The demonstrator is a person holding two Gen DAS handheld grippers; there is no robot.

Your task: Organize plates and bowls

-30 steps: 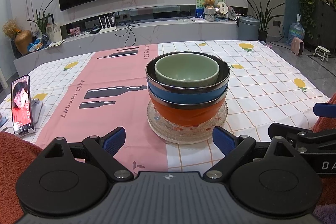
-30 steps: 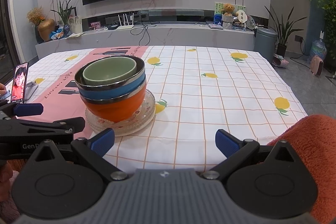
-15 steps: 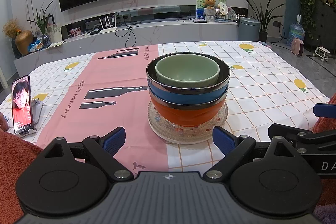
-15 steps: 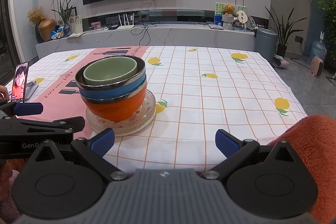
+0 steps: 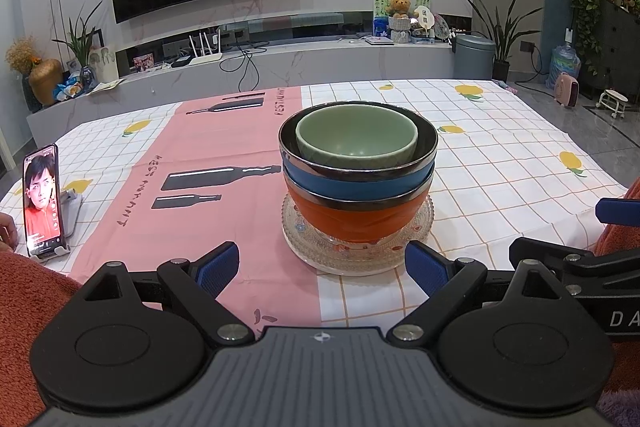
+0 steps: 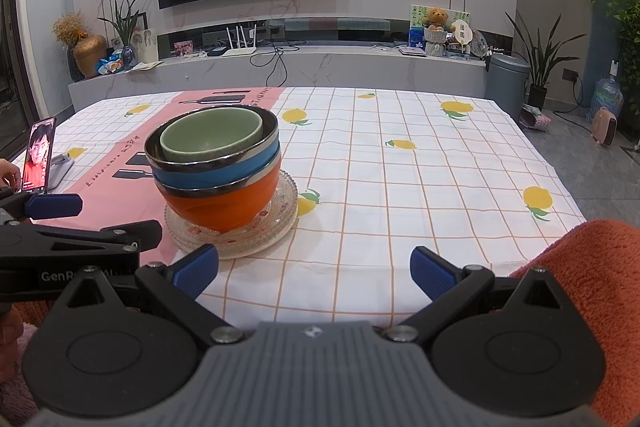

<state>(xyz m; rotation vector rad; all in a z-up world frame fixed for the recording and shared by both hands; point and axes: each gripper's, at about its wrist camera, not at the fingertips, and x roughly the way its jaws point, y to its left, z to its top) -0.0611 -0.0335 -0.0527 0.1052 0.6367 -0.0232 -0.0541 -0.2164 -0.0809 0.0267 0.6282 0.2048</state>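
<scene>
Checked tablecloth (image 5: 500, 155) ahead — green bowl (image 5: 356, 143) nested in blue bowl (image 5: 352, 183) and orange bowl (image 5: 360, 223) on glass plates (image 5: 352, 259), saving space; your left gripper (image 5: 322, 265) and right gripper (image 6: 314, 269) gape, empty.

Table mostly open; one stack and a phone in our way.

We see bare tablecloth (image 6: 400, 179) across the whole right half and along the near edge, free passage there. The bowl stack (image 5: 358, 179) on its glass plate (image 5: 356, 259) stands mid-table, just ahead of our left gripper (image 5: 322, 263), whose fingers are spread wider than the plate. Our right gripper (image 6: 314, 269) faces empty cloth. A phone on a stand (image 5: 42, 201) blocks the far left edge, a hand (image 6: 10, 173) just beside it.
</scene>
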